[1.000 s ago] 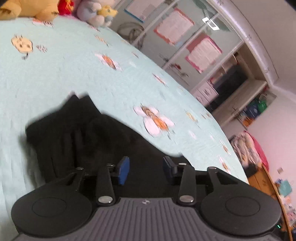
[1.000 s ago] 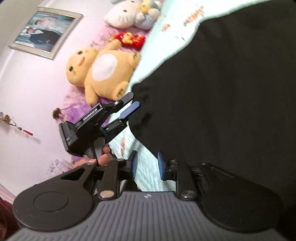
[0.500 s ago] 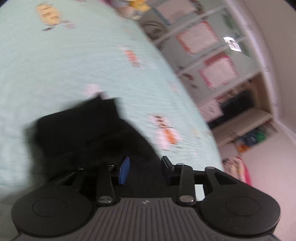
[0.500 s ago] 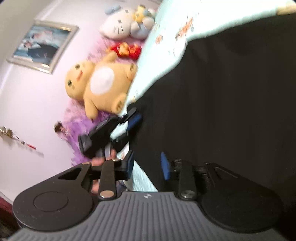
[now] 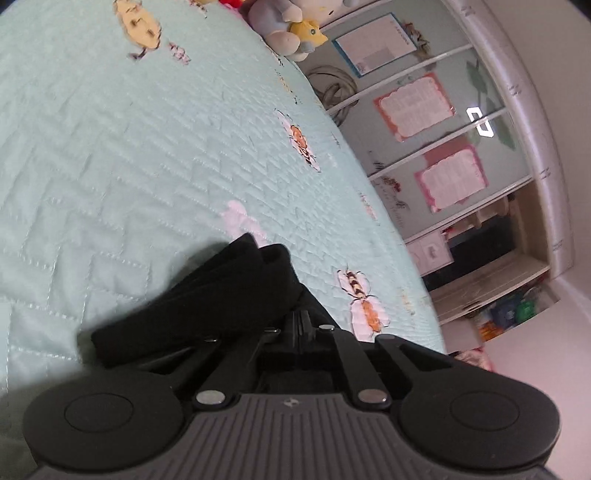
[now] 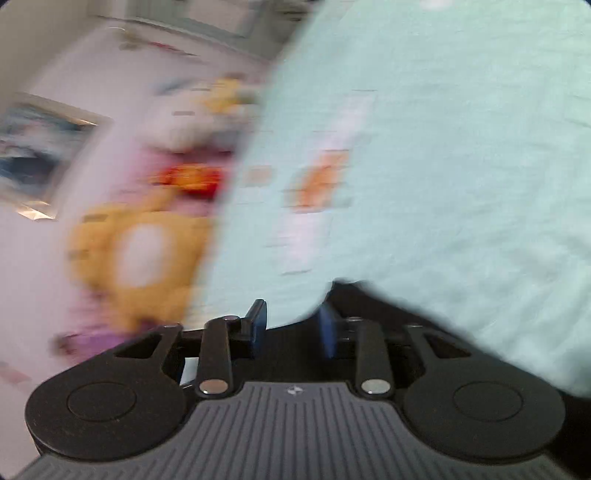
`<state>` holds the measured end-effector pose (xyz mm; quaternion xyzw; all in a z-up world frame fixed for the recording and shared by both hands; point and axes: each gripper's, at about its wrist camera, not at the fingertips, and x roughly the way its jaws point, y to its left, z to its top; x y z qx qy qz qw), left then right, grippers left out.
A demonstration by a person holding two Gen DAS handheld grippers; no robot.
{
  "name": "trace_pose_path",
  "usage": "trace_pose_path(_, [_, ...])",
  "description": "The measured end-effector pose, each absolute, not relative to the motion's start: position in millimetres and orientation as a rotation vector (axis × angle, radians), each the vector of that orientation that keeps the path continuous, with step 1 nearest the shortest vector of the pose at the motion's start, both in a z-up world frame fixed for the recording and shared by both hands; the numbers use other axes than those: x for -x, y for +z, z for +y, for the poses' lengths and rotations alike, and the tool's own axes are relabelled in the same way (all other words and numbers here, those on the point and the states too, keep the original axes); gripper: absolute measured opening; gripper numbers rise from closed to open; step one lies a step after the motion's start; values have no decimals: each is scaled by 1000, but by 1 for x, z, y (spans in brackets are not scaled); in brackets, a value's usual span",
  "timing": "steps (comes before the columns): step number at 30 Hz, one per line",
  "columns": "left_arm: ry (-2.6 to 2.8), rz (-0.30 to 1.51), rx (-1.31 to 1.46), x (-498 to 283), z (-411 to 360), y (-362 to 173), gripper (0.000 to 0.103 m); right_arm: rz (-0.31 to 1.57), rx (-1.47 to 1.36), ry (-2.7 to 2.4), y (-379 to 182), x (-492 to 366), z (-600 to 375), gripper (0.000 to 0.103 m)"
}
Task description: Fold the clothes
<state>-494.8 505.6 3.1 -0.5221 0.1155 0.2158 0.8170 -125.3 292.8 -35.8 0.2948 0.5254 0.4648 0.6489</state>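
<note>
Bed [image 5: 147, 155]: spread with a quilted pale-green cover printed with bees and flowers, filling most of both views.
Wardrobe [image 5: 436, 122]: far right in the left wrist view, glass doors hung with pink-edged sheets of paper.
Black garment [image 5: 207, 302]: bunched in thick folds on the cover, just ahead of the left gripper; in the right wrist view a dark edge [image 6: 369, 295] lying at the near right, reaching in at the right-hand finger.
Plush toys [image 5: 288, 26]: lined up at the far end of the bed; a yellow one [image 6: 136, 258], badly blurred, at the left of the right wrist view.
Left gripper [image 5: 301, 325]: jaws drawn together, pinched on a fold of the black garment.
Right gripper [image 6: 291, 325]: jaws seen parted in a smeared picture, blue pads [image 6: 258, 317] showing, black cloth between them; grip not clear from the picture.
</note>
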Motion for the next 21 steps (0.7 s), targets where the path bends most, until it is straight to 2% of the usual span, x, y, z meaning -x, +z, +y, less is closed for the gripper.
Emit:
trace_pose_path(4, [473,255,1105,493,506,7,5,1163,-641,1056,-31,131,287,0])
trace_pose_path(6, [485,241,1129,496,504,10,4,1150,-691,1040,-26,132,274,7])
trace_pose_path(8, [496,242,1099,496,500,19,5,1102,-725,1039,-14,139,250,25])
trace_pose_path(9, [503,250,1063,496,495,27,7,1073,-728,1040,-6,145,234,27])
trace_pose_path(11, [505,267,990,496,481,38,24,1037,-728,1035,4,160,193,28])
trace_pose_path(12, [495,283,953,494,471,44,27,1021,-728,1031,9,167,172,28])
trace_pose_path(15, [437,356,861,478,437,59,29,999,-690,982,19,202,110,31])
trace_pose_path(16, [403,387,833,470,422,63,32,999,-680,954,20,212,88,34])
trace_pose_path(21, [180,580,746,418,340,69,34,944,-597,820,31,238,4,34])
